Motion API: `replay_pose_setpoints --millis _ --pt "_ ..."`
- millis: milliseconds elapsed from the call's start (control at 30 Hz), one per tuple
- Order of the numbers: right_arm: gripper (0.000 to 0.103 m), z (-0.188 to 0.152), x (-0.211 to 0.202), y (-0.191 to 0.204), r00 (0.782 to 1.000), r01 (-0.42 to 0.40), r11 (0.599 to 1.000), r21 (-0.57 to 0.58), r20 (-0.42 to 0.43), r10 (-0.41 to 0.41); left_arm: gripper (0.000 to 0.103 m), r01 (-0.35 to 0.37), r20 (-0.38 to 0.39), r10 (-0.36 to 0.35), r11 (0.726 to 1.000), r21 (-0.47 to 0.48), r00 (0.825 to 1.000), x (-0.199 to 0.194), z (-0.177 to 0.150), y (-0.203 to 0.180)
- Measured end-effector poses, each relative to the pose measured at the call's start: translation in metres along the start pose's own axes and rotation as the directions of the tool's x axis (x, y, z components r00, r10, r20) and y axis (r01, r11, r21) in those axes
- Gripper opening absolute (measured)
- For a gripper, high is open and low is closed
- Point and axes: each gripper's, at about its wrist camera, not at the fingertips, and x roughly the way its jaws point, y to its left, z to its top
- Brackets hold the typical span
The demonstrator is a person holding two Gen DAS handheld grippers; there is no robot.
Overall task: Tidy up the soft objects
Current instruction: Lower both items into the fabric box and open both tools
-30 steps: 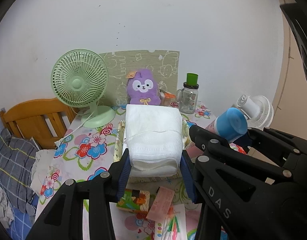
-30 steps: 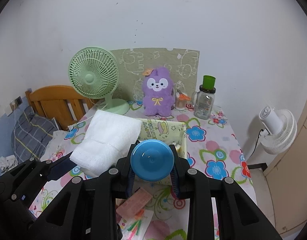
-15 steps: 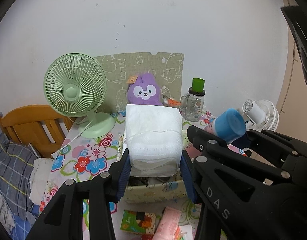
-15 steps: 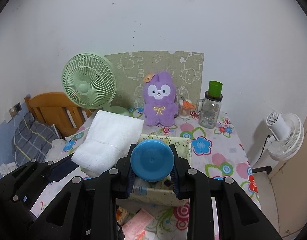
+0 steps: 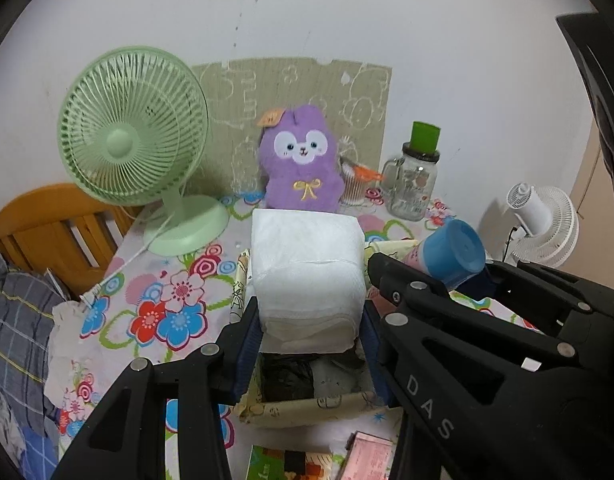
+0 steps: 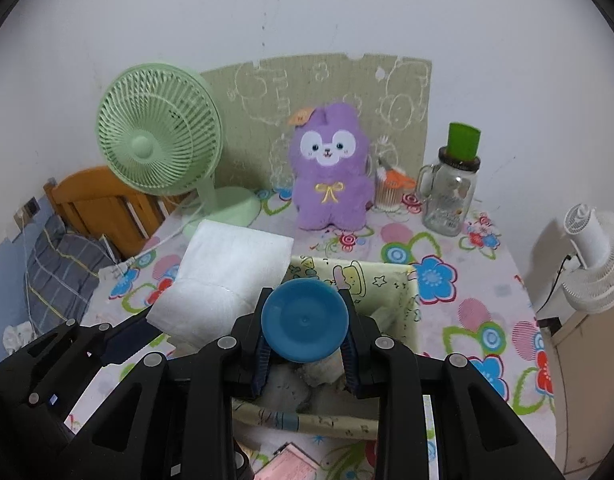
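The left claw (image 5: 309,330) is clamped on a folded white towel (image 5: 307,264), the right claw (image 6: 305,346) on a blue-capped bottle (image 6: 305,326) — both held above the open fabric box (image 6: 403,300) near the middle of the worktop (image 6: 467,300). Nothing is set down yet; the purple plush (image 6: 329,168) sits at the far edge — perhaps next.

Towel (image 5: 307,276) hides most of the box (image 5: 307,410) interior; the dark contents are unidentifiable. Pink packet (image 5: 371,460) is cut off at the bottom edge.
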Motion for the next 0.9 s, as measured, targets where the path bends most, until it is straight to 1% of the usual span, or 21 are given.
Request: replay_pose_setpoints --millis 133,300,367,433,467,500,533,567,600,633,667,700,767,900 --pt "0.032 -0.001 0.020 -0.003 0.999 -0.012 1.000 0.002 -0.029 0.013 0.050 0.008 -0.036 -0.008 1.000 -0.005 0.999 0.019 -0.001 0.002" --pt "0.033 -0.003 0.041 -0.007 0.998 -0.010 1.000 0.001 -0.054 0.010 0.051 0.007 -0.055 -0.008 1.000 -0.008 0.998 0.036 -0.002 0.005" --pt "0.033 -0.003 0.048 -0.008 0.998 -0.011 1.000 0.004 -0.060 0.011 0.055 0.001 -0.064 -0.002 1.000 -0.014 0.998 0.042 -0.003 0.006" --pt "0.033 -0.004 0.053 -0.009 0.997 -0.013 1.000 0.005 -0.070 0.013 0.066 -0.003 -0.073 0.001 1.000 -0.019 0.997 0.047 -0.004 0.009" --pt "0.033 -0.005 0.055 -0.009 0.997 -0.012 1.000 0.002 -0.072 0.012 0.068 -0.004 -0.077 0.003 1.000 -0.020 0.997 0.048 -0.004 0.010" --pt "0.034 -0.005 0.057 -0.008 0.997 -0.013 1.000 0.000 -0.073 0.013 0.074 -0.013 -0.084 0.012 1.000 -0.018 0.996 0.050 -0.005 0.010" --pt "0.034 -0.006 0.059 -0.008 0.997 -0.005 1.000 -0.004 -0.077 0.005 0.077 -0.020 -0.088 0.019 1.000 -0.016 0.996 0.051 -0.005 0.011" --pt "0.036 -0.006 0.061 -0.008 0.997 0.004 1.000 -0.008 -0.083 -0.005 0.077 -0.027 -0.092 0.026 1.000 -0.014 0.995 0.052 -0.006 0.011" --pt "0.041 -0.006 0.061 -0.007 0.996 0.015 1.000 -0.012 -0.090 -0.016 0.078 -0.031 -0.091 0.031 1.000 -0.001 0.995 0.051 -0.007 0.010" --pt "0.045 -0.007 0.062 -0.007 0.995 0.022 1.000 -0.013 -0.094 -0.023 0.081 -0.036 -0.096 0.036 0.999 0.007 0.995 0.050 -0.007 0.009" --pt "0.056 -0.008 0.060 -0.007 0.995 0.030 0.999 -0.015 -0.091 -0.031 0.083 -0.037 -0.101 0.039 0.999 0.017 0.994 0.049 -0.008 0.007" --pt "0.063 -0.009 0.058 -0.008 0.996 0.034 0.999 -0.018 -0.081 -0.036 0.084 -0.031 -0.099 0.033 0.999 0.022 0.995 0.047 -0.008 0.006" --pt "0.064 -0.010 0.052 -0.008 0.998 0.034 0.999 -0.023 -0.059 -0.035 0.085 -0.027 -0.096 0.029 0.999 0.028 0.995 0.043 -0.009 0.004" --pt "0.066 -0.013 0.043 -0.008 0.997 0.039 0.999 -0.017 -0.064 -0.040 0.087 -0.024 -0.096 0.027 0.999 0.038 0.995 0.035 -0.012 0.001"
